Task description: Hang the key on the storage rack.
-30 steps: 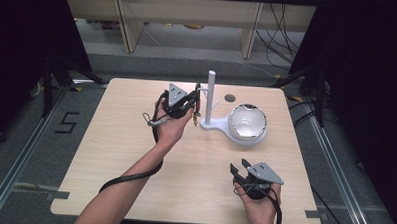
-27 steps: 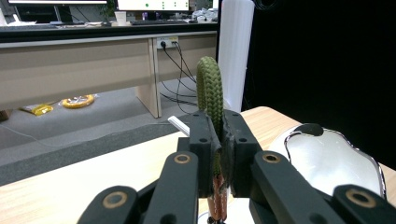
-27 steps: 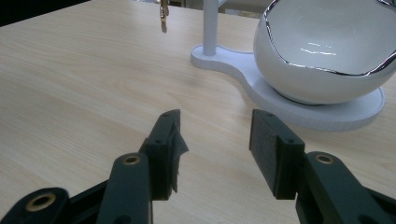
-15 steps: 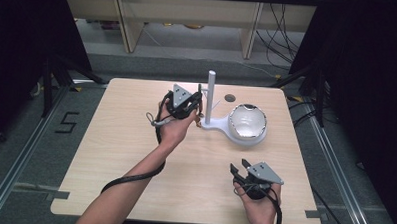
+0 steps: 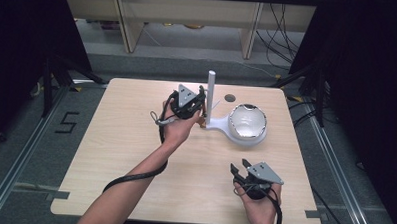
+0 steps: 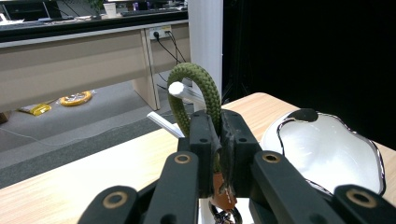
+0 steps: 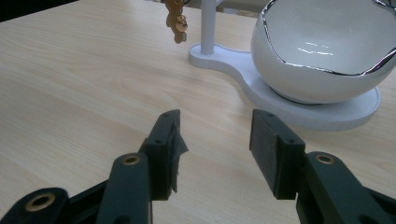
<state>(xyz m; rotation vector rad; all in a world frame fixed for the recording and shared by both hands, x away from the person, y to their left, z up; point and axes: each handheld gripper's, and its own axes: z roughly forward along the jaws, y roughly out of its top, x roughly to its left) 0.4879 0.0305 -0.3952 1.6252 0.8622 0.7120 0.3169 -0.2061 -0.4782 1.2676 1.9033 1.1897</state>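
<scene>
My left gripper point(image 5: 201, 103) is shut on a green cord loop point(image 6: 196, 87), held up next to the white post point(image 5: 211, 92) of a stand. In the left gripper view the loop rises just in front of a white peg point(image 6: 183, 91) on that post point(image 6: 205, 42). A brown charm point(image 5: 202, 121) hangs from the cord below the jaws and dangles above the table point(image 7: 176, 18). The white bowl point(image 5: 247, 122) sits on the stand's base point(image 7: 299, 112). My right gripper point(image 5: 238, 166) rests near the table's front right, open, with nothing between its pads point(image 7: 215, 126).
A small round hole point(image 5: 230, 98) is in the tabletop point(image 5: 115, 139) behind the stand. The left gripper's cable point(image 5: 134, 177) trails along the forearm. Wooden shelves point(image 5: 185, 11) and floor lie beyond the far edge, with dark curtains on both sides.
My left gripper has shifted slightly right, bringing the cord loop closer to the post. The right gripper has stayed where it was.
</scene>
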